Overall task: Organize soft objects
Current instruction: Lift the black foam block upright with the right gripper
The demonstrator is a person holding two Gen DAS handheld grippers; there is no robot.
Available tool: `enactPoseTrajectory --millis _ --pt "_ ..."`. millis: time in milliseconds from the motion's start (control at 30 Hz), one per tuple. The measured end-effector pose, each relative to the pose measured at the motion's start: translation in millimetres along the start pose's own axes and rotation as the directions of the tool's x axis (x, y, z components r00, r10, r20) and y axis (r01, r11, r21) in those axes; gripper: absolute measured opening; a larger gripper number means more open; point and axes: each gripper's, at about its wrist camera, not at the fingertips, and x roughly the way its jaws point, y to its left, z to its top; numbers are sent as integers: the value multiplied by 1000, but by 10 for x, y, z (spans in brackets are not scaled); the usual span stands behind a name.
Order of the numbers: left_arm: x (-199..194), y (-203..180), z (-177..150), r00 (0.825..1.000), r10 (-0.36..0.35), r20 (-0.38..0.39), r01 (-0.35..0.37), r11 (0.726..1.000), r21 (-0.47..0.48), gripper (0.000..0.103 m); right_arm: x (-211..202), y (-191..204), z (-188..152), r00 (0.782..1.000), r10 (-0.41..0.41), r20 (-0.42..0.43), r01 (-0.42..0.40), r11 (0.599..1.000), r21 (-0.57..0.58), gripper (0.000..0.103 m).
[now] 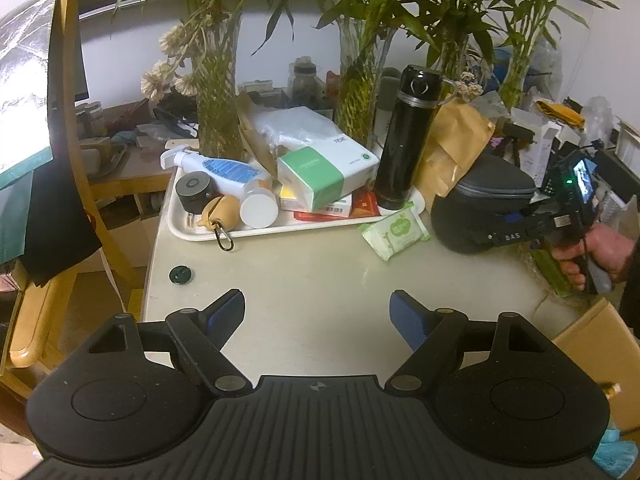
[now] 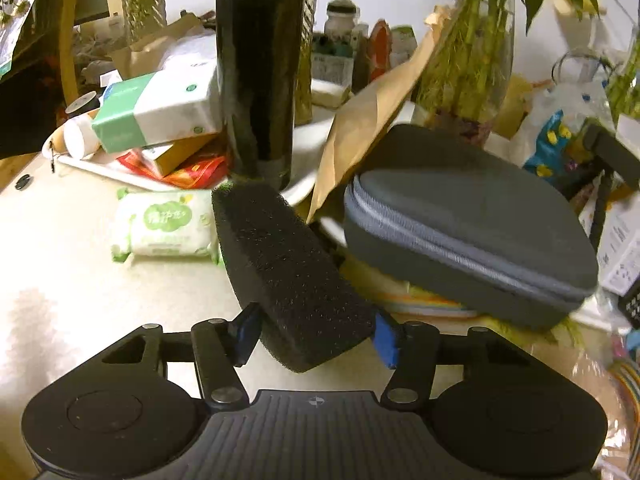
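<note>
My right gripper [image 2: 314,334] is clamped on a black foam block [image 2: 288,276] — the soft thing I am sorting. The blue pads pinch its near end, and the rest sticks out forward and to the left, lifted above the pale table [image 2: 72,280]. My left gripper [image 1: 317,314] hangs over bare tabletop with its fingers spread wide and nothing between them.

Just ahead of the foam stand a tall black flask [image 2: 258,80], a green-and-white wet wipes pack [image 2: 166,226] lying flat, and a grey zippered case [image 2: 472,216] leaning against a brown paper bag [image 2: 372,120]. The flask stands on a crowded white tray [image 1: 280,229] beside a green tissue box [image 1: 324,178].

The risk, as I judge it: foam yields, and I hold only one end, so the block could twist or slip free. Its long free end could also nudge the flask and tip it if I swing left or push forward.
</note>
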Motion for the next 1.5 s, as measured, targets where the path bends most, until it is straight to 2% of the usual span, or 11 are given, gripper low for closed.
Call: enactPoseTrajectory --millis 133,267,433,700,767,800,833,900,1033,1267,1500 --pt "-9 -2 -9 1000 7 1 -7 1000 9 80 -96 48 -67 998 26 -60 -26 1000 -11 62" --pt "-9 6 -11 1000 14 0 -14 1000 5 80 -144 192 -141 996 53 -78 -59 994 -88 66" --pt "12 12 -19 1000 27 -8 -27 1000 9 80 -117 312 -128 992 107 -64 -116 983 -144 70" --pt "40 -3 -17 1000 23 -20 -23 1000 14 80 -38 466 -62 991 133 -16 -133 970 -204 69" --pt "52 -18 -14 999 23 -24 -22 1000 20 80 13 489 -53 993 121 -14 -121 971 -208 68" --pt "56 -24 -12 999 22 -25 -22 1000 22 80 41 499 -50 994 112 -18 -113 971 -211 62" --pt "62 -26 -10 999 21 -27 -20 1000 23 80 59 506 -50 994 103 -22 -105 971 -215 50" --pt "62 -32 -1 1000 17 -26 -16 1000 22 80 81 511 -45 996 87 -36 -92 971 -220 47" --pt "57 -49 9 1000 7 -20 -6 1000 20 80 -23 465 11 999 49 6 -47 979 -198 46" --pt "-1 -88 19 1000 9 6 -9 999 47 80 -594 343 88 995 12 94 2 990 -140 46" --pt "-4 -167 42 999 -7 37 3 994 107 80 -1067 388 -57 993 -21 115 30 997 -75 46"
